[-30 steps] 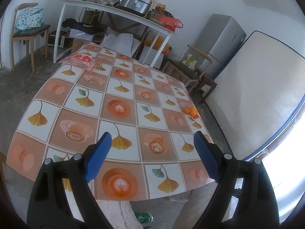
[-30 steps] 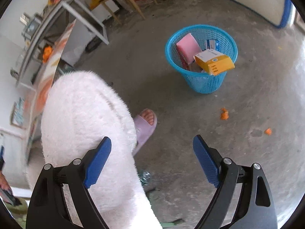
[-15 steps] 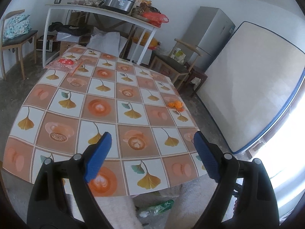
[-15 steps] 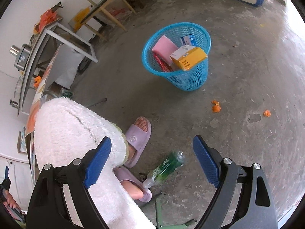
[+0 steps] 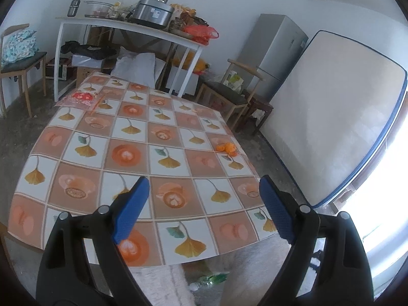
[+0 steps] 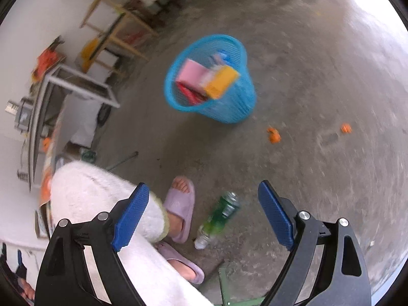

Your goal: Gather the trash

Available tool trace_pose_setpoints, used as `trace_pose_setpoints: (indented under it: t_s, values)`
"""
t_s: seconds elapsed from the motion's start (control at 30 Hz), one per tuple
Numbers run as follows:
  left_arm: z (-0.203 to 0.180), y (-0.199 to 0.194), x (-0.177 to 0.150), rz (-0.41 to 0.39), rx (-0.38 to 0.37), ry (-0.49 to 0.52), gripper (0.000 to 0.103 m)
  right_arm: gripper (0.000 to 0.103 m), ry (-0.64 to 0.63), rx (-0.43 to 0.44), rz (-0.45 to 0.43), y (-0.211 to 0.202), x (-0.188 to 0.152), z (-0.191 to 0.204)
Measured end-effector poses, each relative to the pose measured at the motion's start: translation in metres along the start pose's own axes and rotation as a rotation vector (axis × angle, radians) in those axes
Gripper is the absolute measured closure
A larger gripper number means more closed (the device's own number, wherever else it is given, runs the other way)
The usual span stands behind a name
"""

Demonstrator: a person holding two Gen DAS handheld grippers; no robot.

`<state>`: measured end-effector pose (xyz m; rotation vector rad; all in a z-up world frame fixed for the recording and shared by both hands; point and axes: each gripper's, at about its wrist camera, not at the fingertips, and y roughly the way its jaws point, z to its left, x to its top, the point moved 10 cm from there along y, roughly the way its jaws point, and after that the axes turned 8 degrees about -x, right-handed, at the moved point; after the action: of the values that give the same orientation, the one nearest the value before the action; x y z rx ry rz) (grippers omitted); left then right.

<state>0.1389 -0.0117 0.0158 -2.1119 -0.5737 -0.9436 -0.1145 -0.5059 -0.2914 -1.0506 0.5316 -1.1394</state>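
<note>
A green plastic bottle lies on the concrete floor beside a foot in a purple slipper. My right gripper is open and empty above it. A blue mesh bin holding pink, red and yellow boxes stands farther off. Orange peel bits lie on the floor to its right. My left gripper is open and empty over the near edge of the patterned table. Orange peels sit near the table's right edge. The bottle shows under the table edge in the left wrist view.
A red snack wrapper lies at the table's far left. Behind it stand a white shelf table, chairs, a fridge and a mattress. My white fleece leg fills the lower left of the right wrist view.
The right gripper has swung so the bottle now lies between its fingers and the bin has shifted right, blurred. The left view has drifted back and tilted slightly over the table.
</note>
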Motion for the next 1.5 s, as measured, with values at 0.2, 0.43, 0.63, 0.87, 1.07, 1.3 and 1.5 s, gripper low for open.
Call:
trace_pose_setpoints:
  t_s: [0.2,0.43,0.63,0.87,1.07,1.3,1.5]
  values:
    - [-0.016,0.023,-0.013,0.059,0.019,0.032,0.019,0.018,0.178,0.007,0.174,0.054,-0.041,-0.043]
    - [-0.033,0.049,-0.017,0.125,0.052,0.063,0.019,0.018,0.311,0.034,0.363,0.115,-0.095,-0.056]
    - [-0.046,0.068,-0.019,0.168,0.062,0.087,0.019,0.018,0.379,0.078,0.503,0.186,-0.109,-0.034]
    - [-0.043,0.077,-0.023,0.193,0.096,0.094,0.019,0.018,0.535,0.029,0.701,0.299,-0.135,-0.011]
    - [-0.024,0.083,-0.025,0.214,0.134,0.073,0.019,0.018,0.528,-0.145,0.775,0.352,-0.163,-0.012]
    - [-0.008,0.1,-0.033,0.249,0.138,0.037,0.019,0.028,0.486,-0.262,0.749,0.376,-0.165,-0.011]
    - [-0.004,0.106,-0.039,0.265,0.139,0.029,0.019,0.037,0.515,-0.292,0.74,0.381,-0.16,-0.018]
